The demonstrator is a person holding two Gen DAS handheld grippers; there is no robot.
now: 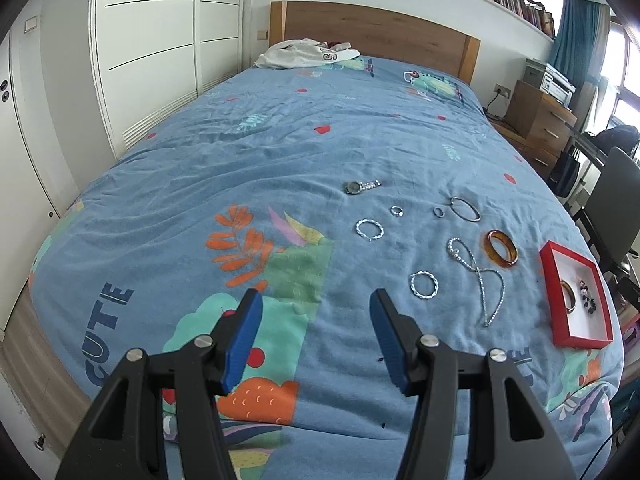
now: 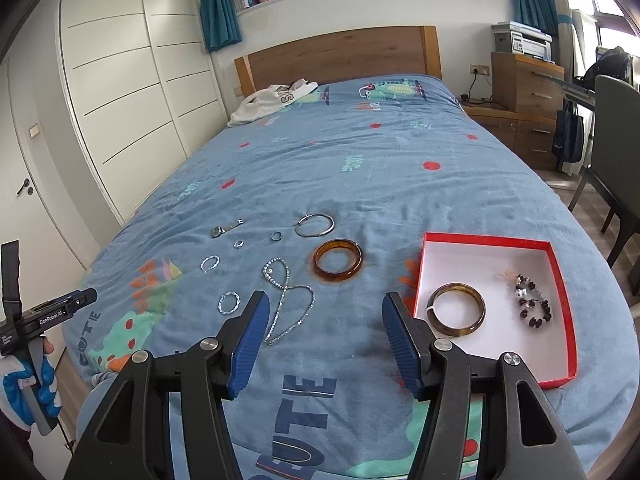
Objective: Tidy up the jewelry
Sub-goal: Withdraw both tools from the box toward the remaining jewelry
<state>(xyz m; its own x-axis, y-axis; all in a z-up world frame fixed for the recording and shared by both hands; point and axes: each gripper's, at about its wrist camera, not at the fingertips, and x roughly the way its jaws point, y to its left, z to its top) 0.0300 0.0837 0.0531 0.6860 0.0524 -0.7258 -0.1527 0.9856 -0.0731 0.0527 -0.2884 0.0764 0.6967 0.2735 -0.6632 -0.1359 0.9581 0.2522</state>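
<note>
Above the blue bed, we held both hand-held grippers (left, right) apart and empty, ready for the amber resin bangle beside the red-rimmed white tray.

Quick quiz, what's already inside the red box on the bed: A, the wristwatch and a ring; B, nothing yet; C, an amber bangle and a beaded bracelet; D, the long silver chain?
C: the right wrist view shows an amber bangle and a dark beaded bracelet lying on the white floor of the red box.

amber bangle inside red box
</note>
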